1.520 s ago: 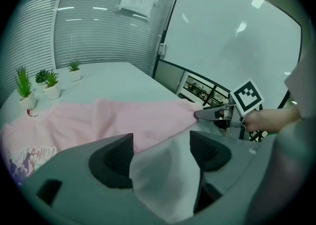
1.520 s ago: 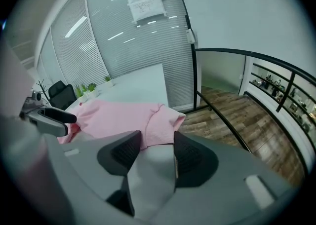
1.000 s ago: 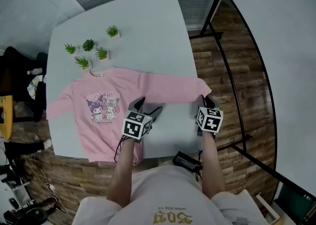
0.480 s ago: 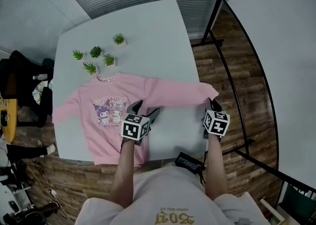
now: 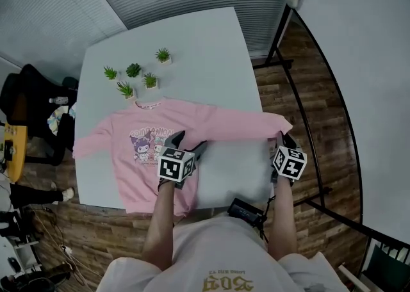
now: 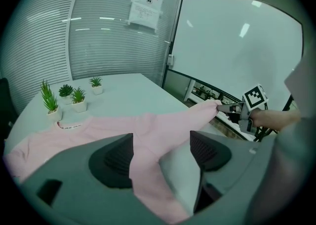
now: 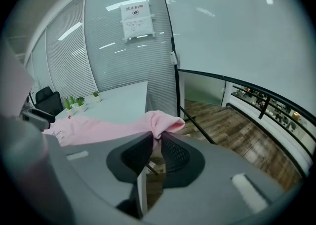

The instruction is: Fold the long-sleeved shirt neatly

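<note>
A pink long-sleeved shirt (image 5: pixel 144 150) with a cartoon print lies flat on the white table (image 5: pixel 198 47). Its one sleeve is stretched out to the right, past the table's edge. My right gripper (image 5: pixel 284 138) is shut on that sleeve's cuff (image 7: pixel 160 120), which bunches between the pads just off the table's right edge. My left gripper (image 5: pixel 188 142) hovers over the shirt's side below the armpit. Its jaws stand wide apart, with the pink fabric (image 6: pixel 148 130) running between them and bare table showing beside it. The other sleeve lies out to the left.
Several small potted plants (image 5: pixel 138 73) stand just behind the collar. A dark chair with bags (image 5: pixel 35 102) is at the table's left. A black metal frame (image 5: pixel 301 92) and wooden floor lie to the right. A black device (image 5: pixel 246 210) hangs at the person's waist.
Both grippers have risen a little. The right one has carried the cuff further right, past the table's edge, pulling the sleeve straighter. The left one stays over the shirt's side.
</note>
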`<state>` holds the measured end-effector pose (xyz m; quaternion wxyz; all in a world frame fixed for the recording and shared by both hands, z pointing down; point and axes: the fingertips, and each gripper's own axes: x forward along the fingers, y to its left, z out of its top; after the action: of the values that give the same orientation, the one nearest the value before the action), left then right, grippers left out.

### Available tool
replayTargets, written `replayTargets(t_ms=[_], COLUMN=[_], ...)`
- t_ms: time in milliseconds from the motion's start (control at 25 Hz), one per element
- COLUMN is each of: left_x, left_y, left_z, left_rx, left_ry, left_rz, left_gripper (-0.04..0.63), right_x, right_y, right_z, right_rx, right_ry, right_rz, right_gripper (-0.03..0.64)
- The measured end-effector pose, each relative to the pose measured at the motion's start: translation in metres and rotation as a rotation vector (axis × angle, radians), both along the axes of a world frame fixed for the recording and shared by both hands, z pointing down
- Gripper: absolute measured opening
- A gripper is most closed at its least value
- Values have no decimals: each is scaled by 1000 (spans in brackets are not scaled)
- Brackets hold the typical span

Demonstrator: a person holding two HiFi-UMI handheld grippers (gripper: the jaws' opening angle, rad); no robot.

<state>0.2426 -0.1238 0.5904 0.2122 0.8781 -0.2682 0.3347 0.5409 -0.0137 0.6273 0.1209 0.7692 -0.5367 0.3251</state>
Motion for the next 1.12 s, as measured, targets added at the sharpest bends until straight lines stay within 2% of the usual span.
replayTargets(t_ms=[200, 320, 680, 880, 1120], left_x=[-5, -6, -26, -48, -85], left_y=[2, 5, 7, 9, 0], left_z=[-8, -12, -27, -38, -54], left_rx=[16, 24, 51, 73, 108], left_ry=[4, 4, 7, -4, -7], left_rz=[-14, -19, -76, -106, -167], left_gripper=[367, 368, 376, 377, 377], right_x=[11, 5, -35, -64, -101], right_y=[8, 5, -21, -35, -52], right_z=[-9, -18, -57, -79, -95], right_rx=[25, 55, 181, 295, 349], right_ry=[-9, -17, -37, -127, -185], right_rz=[50, 42, -53, -116, -194], right_gripper=[64, 64, 64, 65, 65])
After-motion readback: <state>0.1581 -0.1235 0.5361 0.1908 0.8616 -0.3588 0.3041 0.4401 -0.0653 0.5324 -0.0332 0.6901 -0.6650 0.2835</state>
